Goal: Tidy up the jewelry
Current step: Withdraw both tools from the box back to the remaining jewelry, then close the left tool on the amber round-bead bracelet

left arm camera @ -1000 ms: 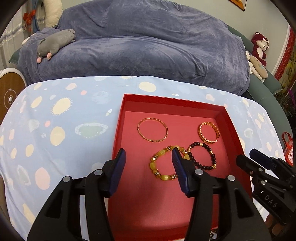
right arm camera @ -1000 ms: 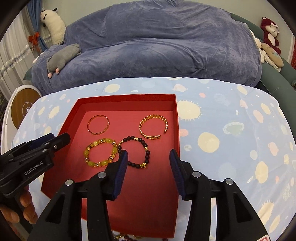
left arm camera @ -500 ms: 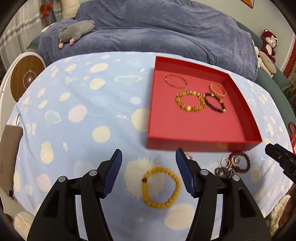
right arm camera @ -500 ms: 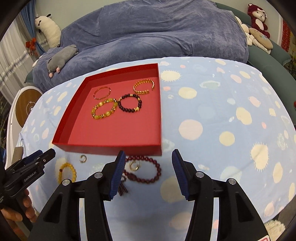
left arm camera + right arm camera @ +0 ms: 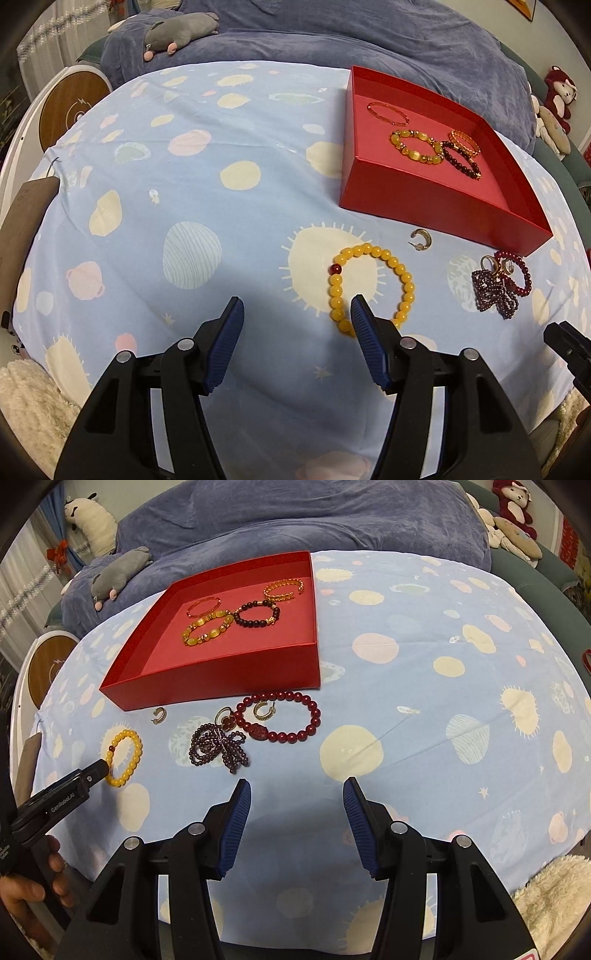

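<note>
Yellow bead bracelet (image 5: pixel 371 290) lies just beyond the left hand-held gripper (image 5: pixel 295 314), whose jaws gape empty.

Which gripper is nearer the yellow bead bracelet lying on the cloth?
Left. The left gripper hangs open right at the yellow bead bracelet, one finger over its ring. The right gripper is farther off, beyond the purple bead cluster.

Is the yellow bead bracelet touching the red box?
Apart. The left wrist view shows bare blue cloth between the yellow bracelet and the red box.
</note>
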The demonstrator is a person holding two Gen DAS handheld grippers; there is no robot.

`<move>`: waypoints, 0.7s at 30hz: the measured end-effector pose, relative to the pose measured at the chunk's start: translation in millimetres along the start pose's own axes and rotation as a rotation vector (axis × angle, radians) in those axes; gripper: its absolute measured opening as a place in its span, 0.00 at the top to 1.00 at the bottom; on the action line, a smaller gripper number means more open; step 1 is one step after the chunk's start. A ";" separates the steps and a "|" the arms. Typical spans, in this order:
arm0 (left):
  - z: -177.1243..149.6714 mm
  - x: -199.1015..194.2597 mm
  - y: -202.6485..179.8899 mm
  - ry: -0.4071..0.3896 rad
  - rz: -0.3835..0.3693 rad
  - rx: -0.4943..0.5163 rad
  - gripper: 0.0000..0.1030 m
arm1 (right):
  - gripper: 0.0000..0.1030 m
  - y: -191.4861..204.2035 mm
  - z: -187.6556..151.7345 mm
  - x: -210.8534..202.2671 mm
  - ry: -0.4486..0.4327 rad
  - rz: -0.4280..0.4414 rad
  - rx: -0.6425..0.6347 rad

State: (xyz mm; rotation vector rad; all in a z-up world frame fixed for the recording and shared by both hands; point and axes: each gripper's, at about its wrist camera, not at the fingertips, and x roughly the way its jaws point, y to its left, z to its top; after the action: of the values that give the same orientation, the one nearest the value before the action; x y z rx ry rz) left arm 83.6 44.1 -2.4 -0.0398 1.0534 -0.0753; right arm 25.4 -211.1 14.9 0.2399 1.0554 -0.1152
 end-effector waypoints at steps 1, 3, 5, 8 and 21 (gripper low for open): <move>0.3 1.0 -0.7 -0.002 0.000 0.002 0.45 | 0.51 0.4 0.2 -0.1 -0.001 0.000 0.000; 0.9 5.5 -2.7 0.008 -0.009 0.003 0.45 | 0.51 0.8 1.6 0.6 0.001 0.000 0.001; 1.4 7.3 -7.1 -0.007 0.006 0.015 0.49 | 0.50 0.8 0.8 0.2 -0.001 -0.001 0.004; 2.1 9.8 -16.2 -0.025 0.028 0.057 0.58 | 0.49 1.4 2.1 3.0 0.005 -0.004 0.006; 0.6 7.9 -22.1 -0.020 -0.058 0.043 0.93 | 0.49 -2.0 28.3 27.0 -0.001 -0.023 0.011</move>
State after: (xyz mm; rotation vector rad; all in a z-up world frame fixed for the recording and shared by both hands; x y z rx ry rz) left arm 87.0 21.3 -7.5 -0.0322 1.0307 -0.1495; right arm 62.2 -219.5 4.3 0.2373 1.0573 -0.1416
